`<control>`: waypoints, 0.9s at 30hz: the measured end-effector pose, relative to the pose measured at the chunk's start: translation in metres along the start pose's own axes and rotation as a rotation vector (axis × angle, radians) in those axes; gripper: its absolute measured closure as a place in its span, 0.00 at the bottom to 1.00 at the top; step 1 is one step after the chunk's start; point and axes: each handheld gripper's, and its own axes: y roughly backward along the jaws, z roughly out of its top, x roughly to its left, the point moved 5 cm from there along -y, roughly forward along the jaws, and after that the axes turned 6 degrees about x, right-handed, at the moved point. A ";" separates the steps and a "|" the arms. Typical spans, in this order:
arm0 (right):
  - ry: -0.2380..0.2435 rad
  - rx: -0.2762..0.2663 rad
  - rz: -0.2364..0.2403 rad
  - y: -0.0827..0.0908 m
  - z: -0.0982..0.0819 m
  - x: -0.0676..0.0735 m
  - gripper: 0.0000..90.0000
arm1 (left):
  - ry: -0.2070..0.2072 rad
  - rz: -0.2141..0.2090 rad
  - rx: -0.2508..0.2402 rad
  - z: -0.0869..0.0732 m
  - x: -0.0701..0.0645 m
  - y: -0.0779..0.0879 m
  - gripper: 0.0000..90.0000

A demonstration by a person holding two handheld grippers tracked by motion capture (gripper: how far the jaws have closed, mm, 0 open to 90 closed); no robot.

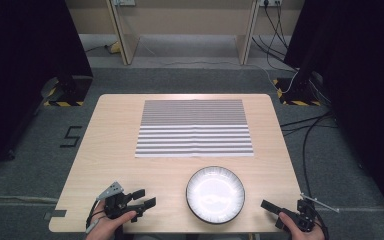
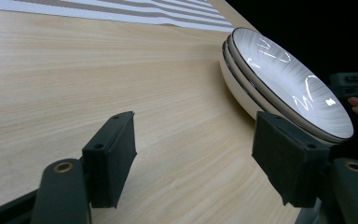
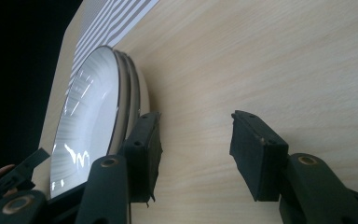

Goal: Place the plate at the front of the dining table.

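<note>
Stack of round white plates with dark rims and a glossy ribbed face (image 1: pixel 215 194) sits on the light wood bench (image 1: pixel 110 135) at the near edge, right of centre. The gripper views show at least two rims nested together.

Left hand-held gripper (image 1: pixel 143 198) sits near-left of the stack, jaws spread wide with nothing between them. They point right toward the plates; a stretch of bare bench separates them from the rim. In the left gripper view the stack (image 2: pixel 279 84) lies ahead and to the right of the jaws.

Right hand-held gripper (image 1: pixel 271 208) is at the near-right corner, jaws also wide apart and empty, pointing left at the stack. It looks about as close to the rim as the left one. In the right gripper view the plate edge (image 3: pixel 121 93) rises beside one of its own jaws; contact unclear.

Striped grey-and-white cloth mat (image 1: pixel 195 128) lies flat farther back, clear of the plates.

Plates are round, so no long axis; the stack lies between the two grippers, so either side can approach the rim.
</note>
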 end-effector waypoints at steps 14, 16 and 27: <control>0.059 0.037 0.017 -0.009 0.003 0.026 0.71 | 0.009 0.040 -0.029 0.001 0.012 0.009 0.36; 0.069 0.046 0.023 -0.012 0.005 0.031 0.73 | 0.008 0.038 -0.033 0.001 0.011 0.009 0.36; 0.126 0.102 -0.005 -0.029 0.019 0.055 0.81 | 0.009 0.012 -0.036 0.004 0.005 0.006 0.38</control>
